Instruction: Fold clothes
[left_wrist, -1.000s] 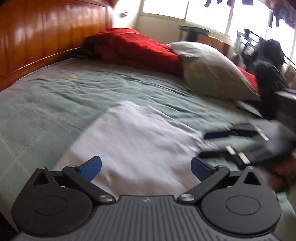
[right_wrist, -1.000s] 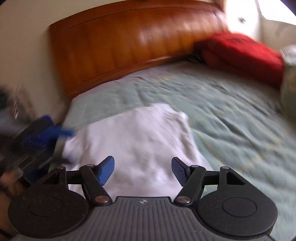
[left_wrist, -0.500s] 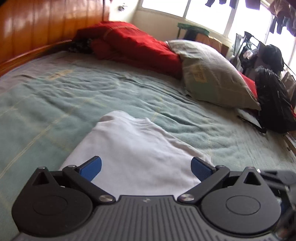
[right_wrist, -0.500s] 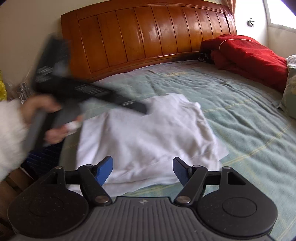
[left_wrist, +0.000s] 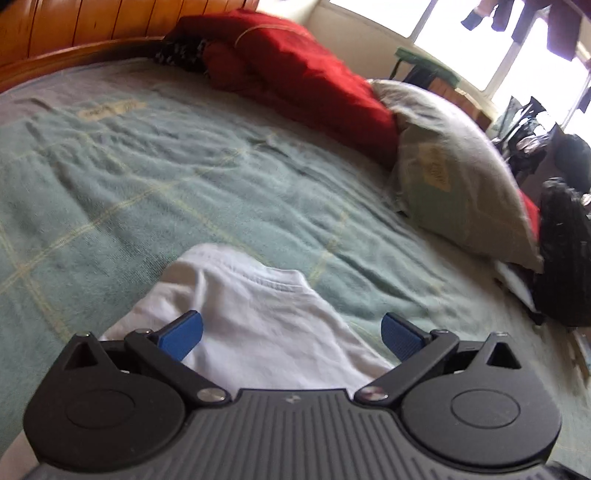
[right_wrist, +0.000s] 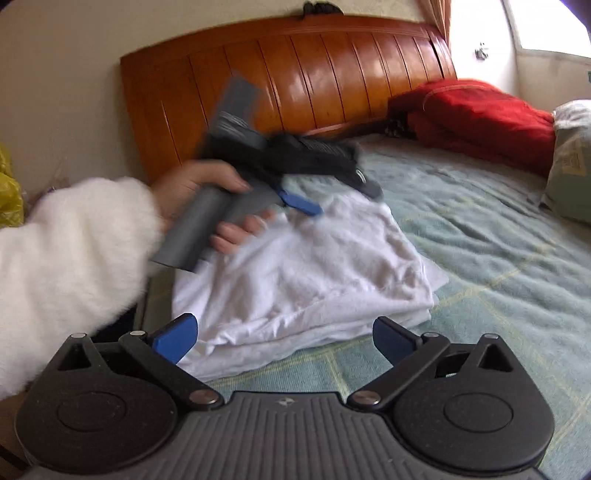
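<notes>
Just ahead of the jaws, white shirt.

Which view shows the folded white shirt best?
The right wrist view: the white shirt shows whole, its stacked layers visible at the near edge on the green blanket. The left wrist view shows only its top surface, partly hidden behind the left gripper.

Left wrist view low over the bed, facing the window side, right wrist view facing the headboard, both sharing the white shirt.
</notes>
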